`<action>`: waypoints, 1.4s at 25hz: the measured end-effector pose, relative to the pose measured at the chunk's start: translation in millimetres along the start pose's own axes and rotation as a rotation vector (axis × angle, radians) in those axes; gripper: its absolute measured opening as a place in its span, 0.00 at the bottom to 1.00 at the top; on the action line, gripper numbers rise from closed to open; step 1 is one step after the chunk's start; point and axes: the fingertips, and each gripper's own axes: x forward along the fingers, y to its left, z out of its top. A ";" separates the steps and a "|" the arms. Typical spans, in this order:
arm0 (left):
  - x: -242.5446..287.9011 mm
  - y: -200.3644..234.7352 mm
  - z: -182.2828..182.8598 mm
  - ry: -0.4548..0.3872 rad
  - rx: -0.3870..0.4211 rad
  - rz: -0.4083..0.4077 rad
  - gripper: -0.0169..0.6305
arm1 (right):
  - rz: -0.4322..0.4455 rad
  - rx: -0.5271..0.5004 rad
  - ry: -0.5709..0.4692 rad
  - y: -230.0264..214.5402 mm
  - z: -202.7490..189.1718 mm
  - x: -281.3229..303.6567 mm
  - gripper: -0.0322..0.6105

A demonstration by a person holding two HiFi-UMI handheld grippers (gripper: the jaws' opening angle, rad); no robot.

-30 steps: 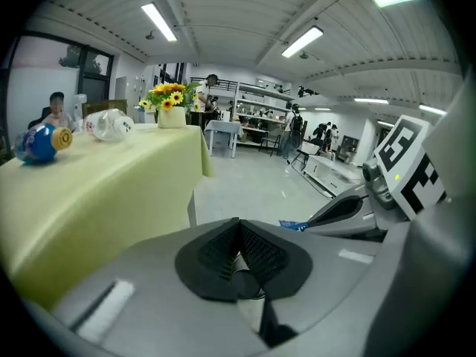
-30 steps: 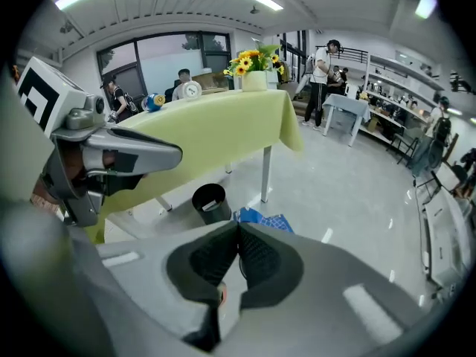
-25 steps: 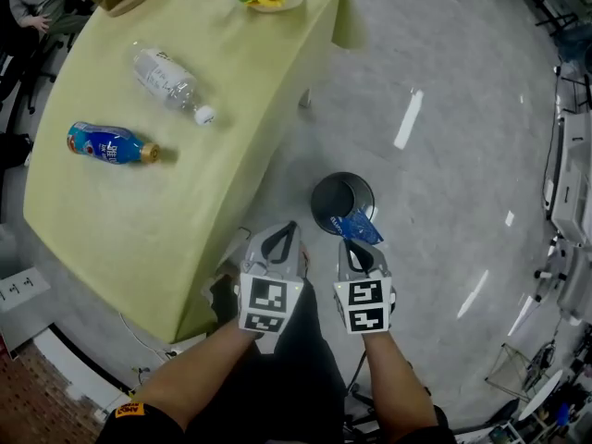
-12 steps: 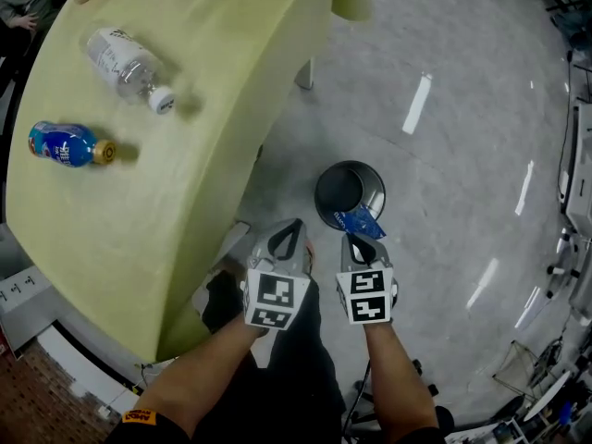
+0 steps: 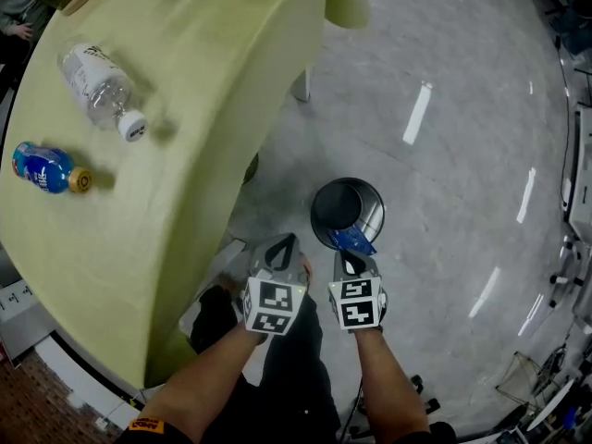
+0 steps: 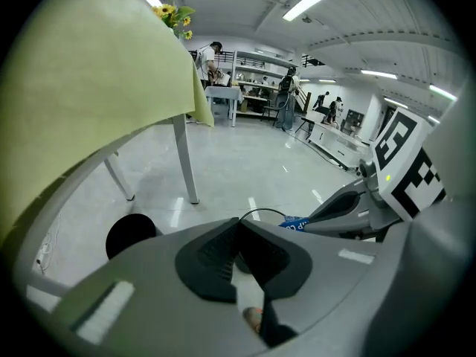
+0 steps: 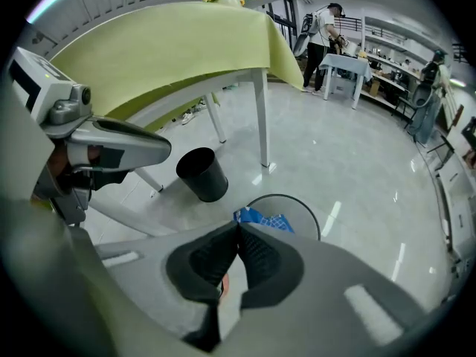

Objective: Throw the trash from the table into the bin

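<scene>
My right gripper is shut on a blue crumpled wrapper, which hangs just over the near rim of the round black bin on the floor. In the right gripper view the wrapper sticks out past the closed jaws of the right gripper, with the bin right beyond it. Beside it, my left gripper is shut with nothing in it; in its own view the left gripper has its pads together. A clear plastic bottle and a blue bottle lie on the table.
The table has a yellow-green cloth and white legs. A second, smaller black bin stands under the table. Grey glossy floor spreads to the right. People and shelves stand far back in the room.
Both grippers have sunk toward the bin, the right one carrying the wrapper from beyond the rim to just over its near edge. The table and bottles have slid left in the head view.
</scene>
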 end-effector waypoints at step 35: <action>-1.1 11.6 24.7 -0.020 -0.066 -0.014 0.04 | -0.036 0.073 0.013 -29.4 -2.6 -0.6 0.20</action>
